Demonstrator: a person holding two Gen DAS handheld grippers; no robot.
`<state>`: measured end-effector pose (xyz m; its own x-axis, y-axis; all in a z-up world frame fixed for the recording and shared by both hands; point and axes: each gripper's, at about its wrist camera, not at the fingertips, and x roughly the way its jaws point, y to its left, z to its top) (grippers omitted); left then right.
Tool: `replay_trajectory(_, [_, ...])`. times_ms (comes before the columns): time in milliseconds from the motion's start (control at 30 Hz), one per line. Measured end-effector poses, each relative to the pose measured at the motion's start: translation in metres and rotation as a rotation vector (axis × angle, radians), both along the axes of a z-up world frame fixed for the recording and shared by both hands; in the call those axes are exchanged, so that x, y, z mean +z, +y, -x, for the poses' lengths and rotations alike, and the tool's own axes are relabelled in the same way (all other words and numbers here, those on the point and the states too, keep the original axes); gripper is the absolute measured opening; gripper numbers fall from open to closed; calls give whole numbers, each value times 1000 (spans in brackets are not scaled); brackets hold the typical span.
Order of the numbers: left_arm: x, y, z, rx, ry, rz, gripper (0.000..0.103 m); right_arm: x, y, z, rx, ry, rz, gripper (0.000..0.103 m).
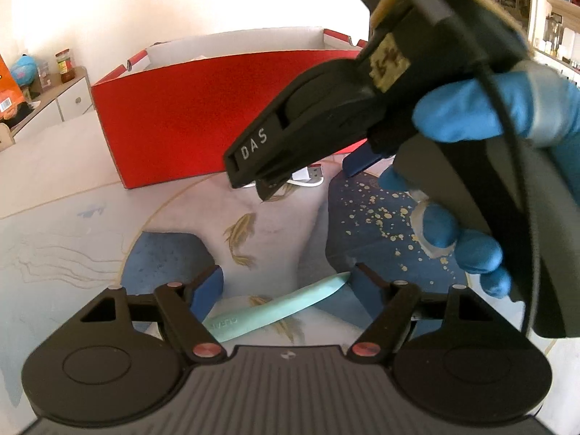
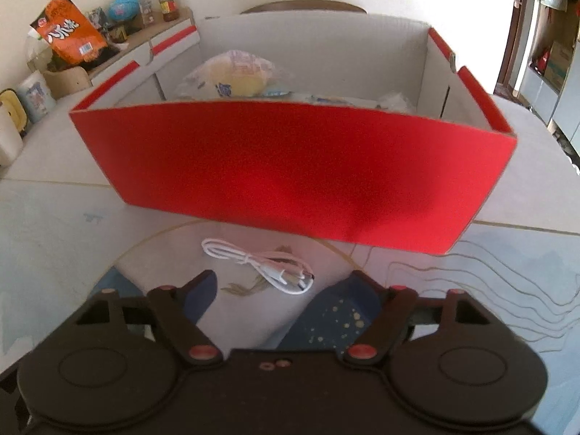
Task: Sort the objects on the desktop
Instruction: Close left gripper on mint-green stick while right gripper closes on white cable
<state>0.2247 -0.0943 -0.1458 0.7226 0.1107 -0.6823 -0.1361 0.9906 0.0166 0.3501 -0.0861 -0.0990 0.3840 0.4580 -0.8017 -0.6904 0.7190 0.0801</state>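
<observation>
Red cardboard box (image 2: 290,166) sits at far side of patterned table mat (image 1: 72,239), wrapped items inside. Left gripper (image 1: 286,282) jaws apart, straddling flat mint-green plastic blade (image 1: 275,311) on mat, pads clear. Right gripper (image 2: 286,286) jaws apart above coiled white USB cable (image 2: 268,268) just before box, nothing gripped.

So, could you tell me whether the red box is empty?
Not empty: the red box is open-topped, with plastic-wrapped packets visible inside.
</observation>
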Motion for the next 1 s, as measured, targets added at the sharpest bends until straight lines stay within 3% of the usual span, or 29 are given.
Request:
replay_trajectory(67, [0, -1, 3, -9, -4, -15, 77, -1, 2, 0, -2, -14, 4, 77])
replay_trajectory(167, [0, 0, 10, -21, -4, -10, 77, -2, 5, 3, 7, -39, 15, 68])
replay_trajectory(300, [-1, 3, 15, -37, -11, -16, 77, -1, 8, 8, 25, -73, 41, 49])
replay_trajectory(367, [-1, 5, 16, -46, -13, -9, 71, 1, 8, 9, 24, -75, 42, 38])
replay_trajectory(500, [2, 2, 19, -80, -18, -17, 47, 2, 4, 10, 23, -69, 41, 25])
replay_trajectory(800, [3, 4, 24, -126, -11, -29, 16, 6, -8, 10, 2, -37, 22, 18])
replay_trajectory(1000, [3, 8, 19, -135, -1, -20, 11, 9, -21, 15, -9, -41, 28, 17])
